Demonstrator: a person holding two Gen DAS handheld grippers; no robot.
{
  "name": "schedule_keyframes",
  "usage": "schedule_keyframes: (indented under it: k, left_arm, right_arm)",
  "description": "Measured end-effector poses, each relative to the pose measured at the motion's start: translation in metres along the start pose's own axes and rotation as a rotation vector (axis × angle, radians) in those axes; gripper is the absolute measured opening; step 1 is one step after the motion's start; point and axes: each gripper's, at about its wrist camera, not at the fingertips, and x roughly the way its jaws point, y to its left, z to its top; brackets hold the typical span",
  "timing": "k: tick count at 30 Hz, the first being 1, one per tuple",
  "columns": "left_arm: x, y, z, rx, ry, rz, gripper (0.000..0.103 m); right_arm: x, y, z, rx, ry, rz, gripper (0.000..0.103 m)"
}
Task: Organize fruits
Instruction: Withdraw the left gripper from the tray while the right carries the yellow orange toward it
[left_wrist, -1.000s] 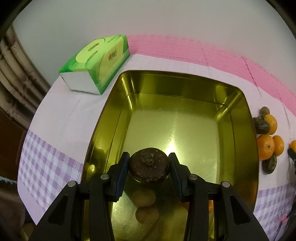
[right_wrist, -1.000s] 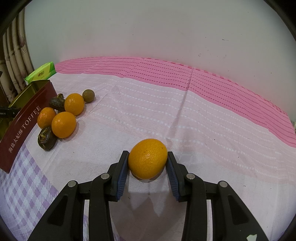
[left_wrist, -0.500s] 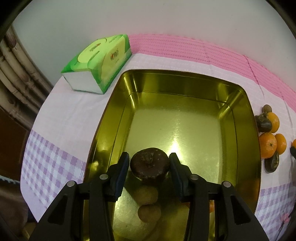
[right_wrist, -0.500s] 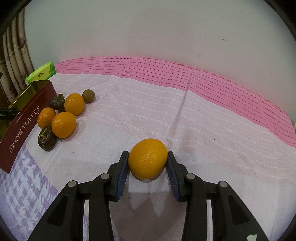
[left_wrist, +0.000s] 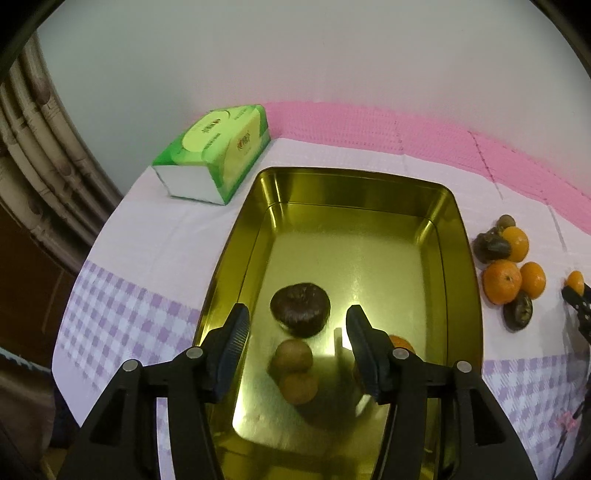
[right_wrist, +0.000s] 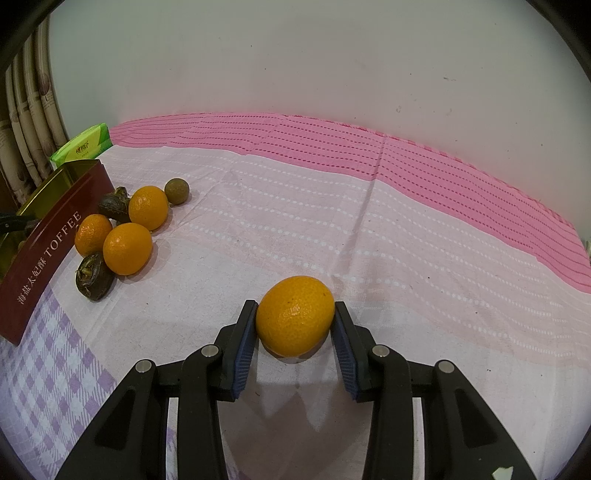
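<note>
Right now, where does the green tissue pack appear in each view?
Left wrist view: the green tissue pack lies upper left, beyond the gold tin's far left corner.
Right wrist view: only its end shows, far left, behind the tin.
Shared landmark: the gold tin.

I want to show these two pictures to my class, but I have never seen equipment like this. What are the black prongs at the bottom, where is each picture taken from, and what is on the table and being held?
The black prongs are hand-held grippers: a person holds one in each hand, and a camera on each looks along its two fingers.

In the left hand's view, the left gripper has just been opening, and its jaws stand clear of a dark brown fruit lying in a gold tin. A green tissue pack lies beside the tin.

In the right hand's view, the right gripper is closed on an orange fruit above the pink and checked tablecloth. More loose fruit waits beside the tin.
</note>
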Motion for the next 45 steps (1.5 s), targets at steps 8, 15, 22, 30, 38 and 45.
schedule_keyframes:
  k: [8,15,22,30,38,45]
  left_arm:
    - [-0.025,0.012,-0.017,-0.018,-0.037,0.002,0.057]
    - [-0.045,0.022,-0.023,-0.047,-0.09,0.021,0.067]
    - [-0.041,0.035,-0.022,-0.092,-0.075,0.023,0.072]
    - [-0.038,0.051,-0.02,-0.163,-0.069,0.055,0.078]
    - [-0.034,0.068,-0.022,-0.238,-0.041,0.078,0.078]
    - [-0.033,0.081,-0.023,-0.28,-0.027,0.111,0.078]
  right_arm:
    - [0.0,0.001,0.001,-0.002,0.0,-0.002,0.037]
    - [0.001,0.002,0.003,0.032,0.005,-0.022,0.036]
    - [0.001,0.017,0.011,0.022,0.037,-0.1,0.035]
    - [-0.023,0.043,0.03,0.004,-0.009,-0.054,0.035]
    - [-0.05,0.119,0.05,-0.114,-0.055,0.137,0.035]
    - [-0.066,0.206,0.057,-0.269,-0.04,0.328,0.035]
